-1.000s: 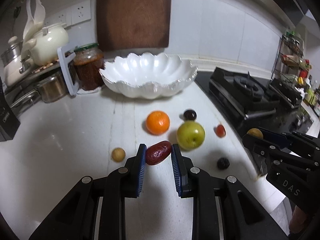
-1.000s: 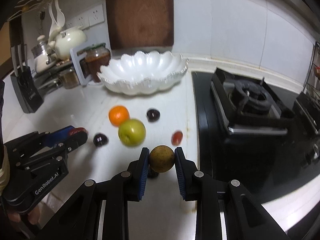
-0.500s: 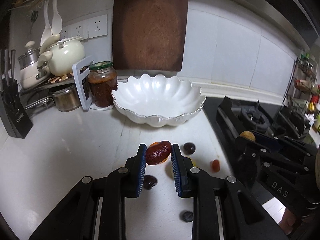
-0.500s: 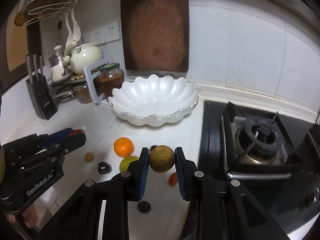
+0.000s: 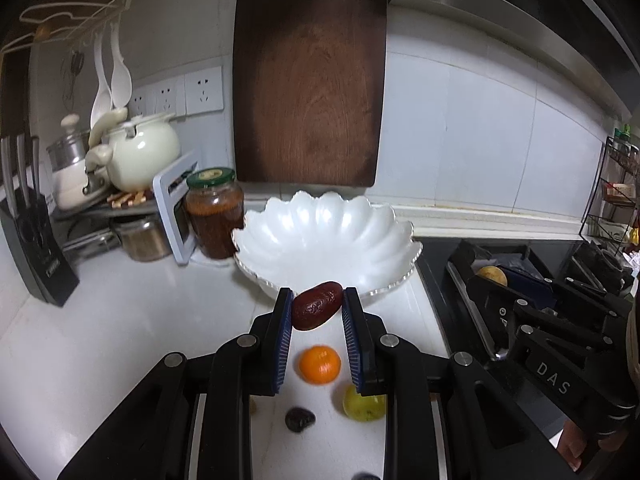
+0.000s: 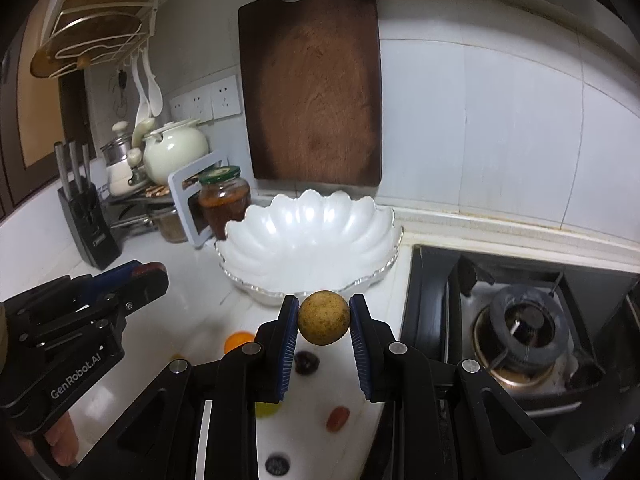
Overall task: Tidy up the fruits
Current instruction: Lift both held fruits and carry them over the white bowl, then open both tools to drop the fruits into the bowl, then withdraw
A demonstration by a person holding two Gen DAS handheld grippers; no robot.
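Open air is seen above the white scalloped bowl [image 5: 326,236], whose basin holds nothing. Its left flank is crowded by the sauce jar [image 5: 215,212] and white stand [image 5: 173,212]; the rear is blocked by the cutting board [image 5: 310,84], the right by the gas stove [image 6: 520,320]. The counter [image 5: 100,340] is strewn with an orange [image 5: 319,364], a green apple [image 5: 363,406] and a dark plum [image 5: 299,419].

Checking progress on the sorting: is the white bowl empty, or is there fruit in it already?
Empty. The bowl shows only bare white inside in both views; the date and brown fruit are in the grippers.

Left gripper [image 5: 317,309], right gripper [image 6: 323,317] both clamped
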